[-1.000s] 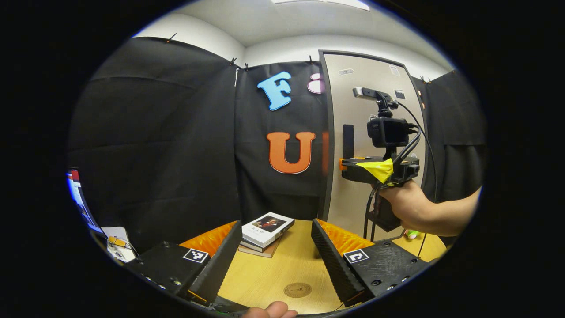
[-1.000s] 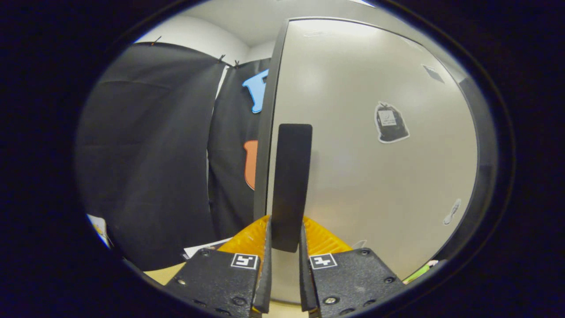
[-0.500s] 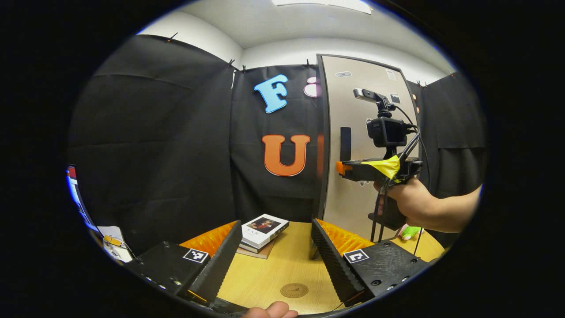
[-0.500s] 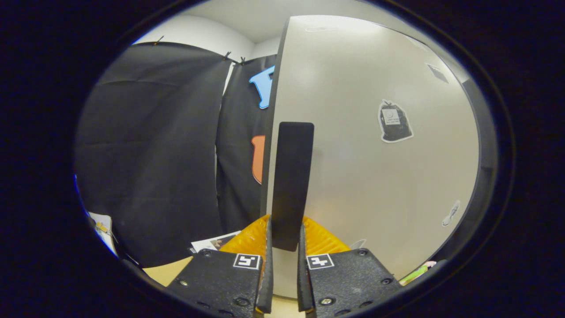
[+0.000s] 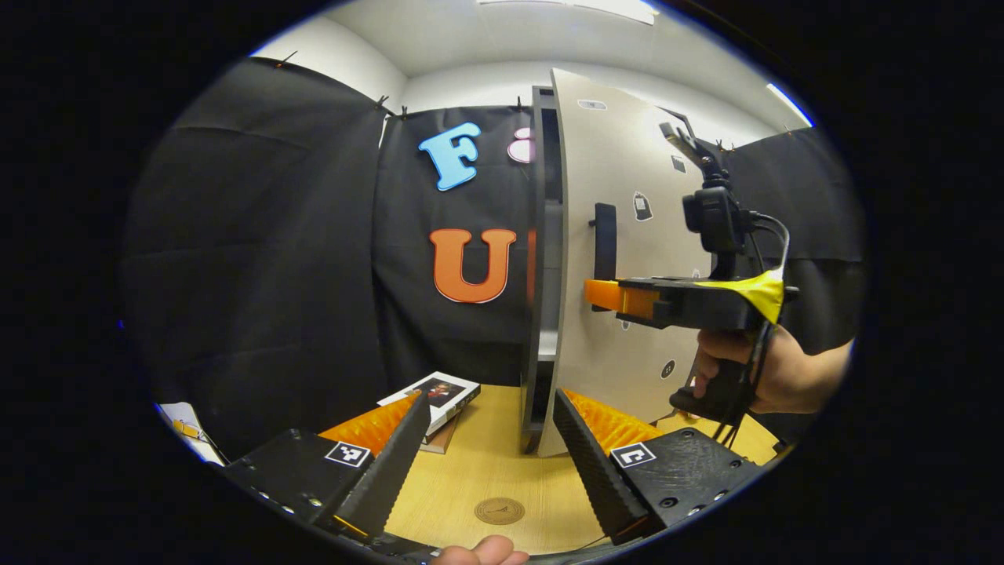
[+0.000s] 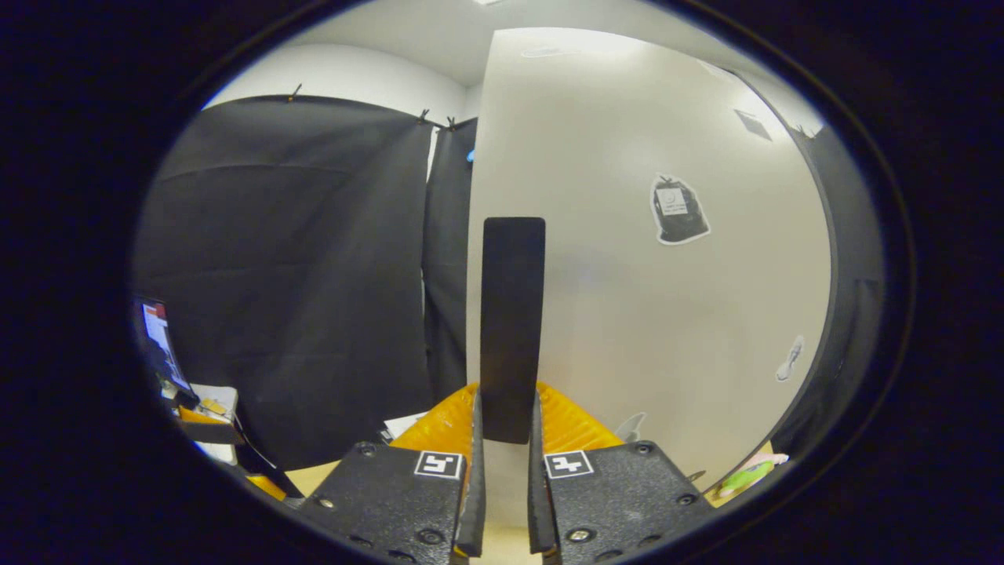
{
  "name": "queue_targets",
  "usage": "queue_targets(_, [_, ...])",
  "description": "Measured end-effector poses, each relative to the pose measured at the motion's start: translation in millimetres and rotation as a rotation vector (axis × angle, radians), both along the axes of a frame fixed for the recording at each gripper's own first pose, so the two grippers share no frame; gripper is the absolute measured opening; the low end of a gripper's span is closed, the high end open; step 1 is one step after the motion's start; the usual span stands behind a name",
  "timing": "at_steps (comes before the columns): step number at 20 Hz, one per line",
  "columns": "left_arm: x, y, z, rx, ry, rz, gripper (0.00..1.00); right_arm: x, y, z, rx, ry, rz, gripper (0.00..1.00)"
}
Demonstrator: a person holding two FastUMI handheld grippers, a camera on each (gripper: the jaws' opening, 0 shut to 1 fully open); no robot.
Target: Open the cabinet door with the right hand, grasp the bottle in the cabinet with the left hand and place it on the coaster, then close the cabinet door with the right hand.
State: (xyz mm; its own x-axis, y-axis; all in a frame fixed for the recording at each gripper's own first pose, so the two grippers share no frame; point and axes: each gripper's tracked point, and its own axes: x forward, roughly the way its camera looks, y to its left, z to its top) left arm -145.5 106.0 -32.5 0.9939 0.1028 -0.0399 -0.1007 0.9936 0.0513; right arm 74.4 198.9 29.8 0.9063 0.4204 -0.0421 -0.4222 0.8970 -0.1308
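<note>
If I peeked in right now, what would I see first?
First, the tall pale cabinet door, swung a little way out from the dark cabinet, with the right gripper shut on its black handle. Lower down, the left gripper hangs open over the wooden table, where a round coaster lies and a few books sit farther back.

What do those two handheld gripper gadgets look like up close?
Each is a black, rough-textured block. The left gripper and the right gripper both carry small square black-and-white markers on top and ribbed orange parts behind their ridged fingers. Seen from the side, the right one has a pistol grip, a small black camera on a post, black cables and yellow tape. The forearm is bare.
</note>
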Motion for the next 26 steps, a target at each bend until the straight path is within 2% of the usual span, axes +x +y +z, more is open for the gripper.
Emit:
queue_targets(14, [46, -37, -1, -0.026, 0.010, -0.093, 0.95, -38, -28, -3, -0.004, 0.052, 0.120, 0.25])
queue_targets(20, [77, -75, -17, -0.103, 0.068, -0.175, 0.95, -63, -47, -4, -0.012, 0.070, 0.117, 0.24])
queue_targets(26, [109, -105, -14, -0.093, 0.077, -0.260, 0.95, -79, -71, -4, -0.023, 0.070, 0.095, 0.25])
